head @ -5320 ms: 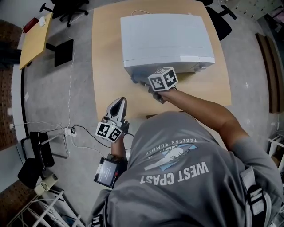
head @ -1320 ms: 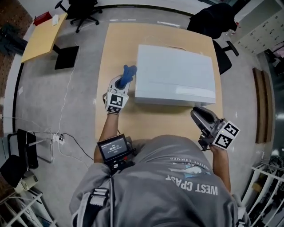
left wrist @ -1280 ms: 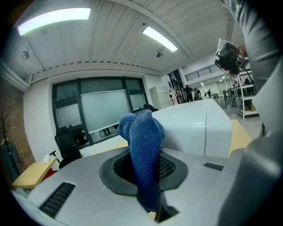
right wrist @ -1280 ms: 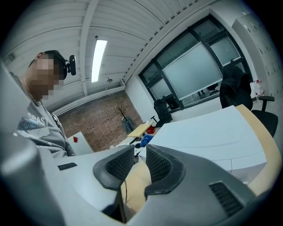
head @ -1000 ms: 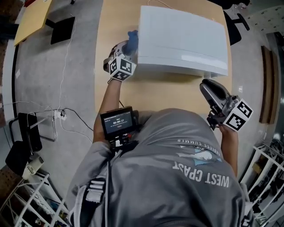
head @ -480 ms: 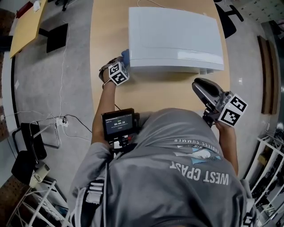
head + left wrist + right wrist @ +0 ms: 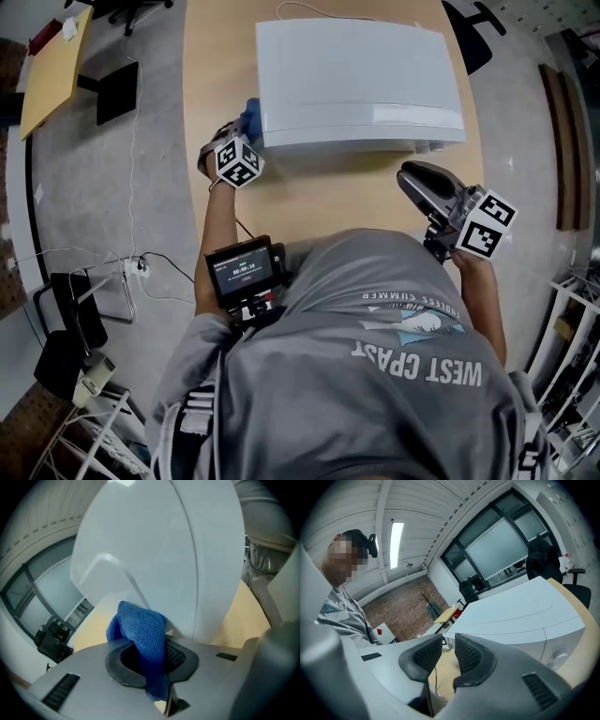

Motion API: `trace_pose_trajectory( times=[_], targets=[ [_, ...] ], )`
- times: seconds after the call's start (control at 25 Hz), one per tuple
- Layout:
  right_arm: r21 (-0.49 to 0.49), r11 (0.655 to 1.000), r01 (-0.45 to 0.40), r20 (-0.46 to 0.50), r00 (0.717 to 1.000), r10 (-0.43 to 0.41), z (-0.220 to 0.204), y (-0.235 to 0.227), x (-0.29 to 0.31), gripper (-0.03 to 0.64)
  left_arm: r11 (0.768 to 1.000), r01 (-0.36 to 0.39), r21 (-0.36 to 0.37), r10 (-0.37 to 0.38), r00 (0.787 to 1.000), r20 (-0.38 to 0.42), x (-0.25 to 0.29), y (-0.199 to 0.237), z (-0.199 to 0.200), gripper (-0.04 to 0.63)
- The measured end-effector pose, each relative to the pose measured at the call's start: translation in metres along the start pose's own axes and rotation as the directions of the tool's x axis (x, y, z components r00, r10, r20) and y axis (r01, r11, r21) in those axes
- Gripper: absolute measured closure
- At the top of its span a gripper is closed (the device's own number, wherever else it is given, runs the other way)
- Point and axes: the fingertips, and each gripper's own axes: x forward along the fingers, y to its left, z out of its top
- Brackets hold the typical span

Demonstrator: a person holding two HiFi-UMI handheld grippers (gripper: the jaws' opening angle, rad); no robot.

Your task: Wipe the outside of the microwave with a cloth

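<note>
Left gripper view: the lower end of the blue cloth (image 7: 140, 627) disappears into the gap of the left tongs (image 7: 149, 660), partly covering the pads. The microwave (image 7: 154, 550) runs off the top edge. Head view: the tips of those tongs are concealed under their marker cube (image 7: 237, 161) beside the microwave's left wall, with only a corner of cloth showing. The person's torso (image 7: 375, 375) covers the near edge of the surface (image 7: 220, 56). Digits on the chest-mounted screen (image 7: 242, 275) are too small to read.
</note>
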Motion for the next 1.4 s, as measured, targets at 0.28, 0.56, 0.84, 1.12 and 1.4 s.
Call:
trace_pose_trajectory(
  times=[0.28,0.56,0.84,1.12,1.4],
  targets=[
    [-0.01,0.998,-0.057,0.033,0.998,0.058,0.002,0.003,0.001,0.526,0.992,-0.122,-0.04,0.128,0.976,0.179,-0.063,0.048,0.063,0.525],
    [-0.082,0.983,-0.164,0.116,0.978,0.173,0.019,0.023,0.003,0.526,0.958,-0.182,-0.223,0.267,0.85,0.453,-0.144,0.085,0.132,0.525],
    [-0.19,0.976,-0.103,0.228,0.963,0.146,0.045,0.046,-0.013,0.526,0.869,0.03,-0.494,0.382,0.594,0.708,-0.248,0.088,0.175,0.525],
    [-0.27,0.963,0.006,0.269,0.961,0.07,0.047,0.037,-0.023,0.569,0.854,0.197,-0.481,0.351,0.465,0.813,-0.281,0.065,0.17,0.525],
    [-0.282,0.959,0.015,0.28,0.958,0.067,0.043,0.032,-0.026,0.571,0.867,0.229,-0.443,0.306,0.456,0.835,-0.281,0.044,0.168,0.525]
  ],
)
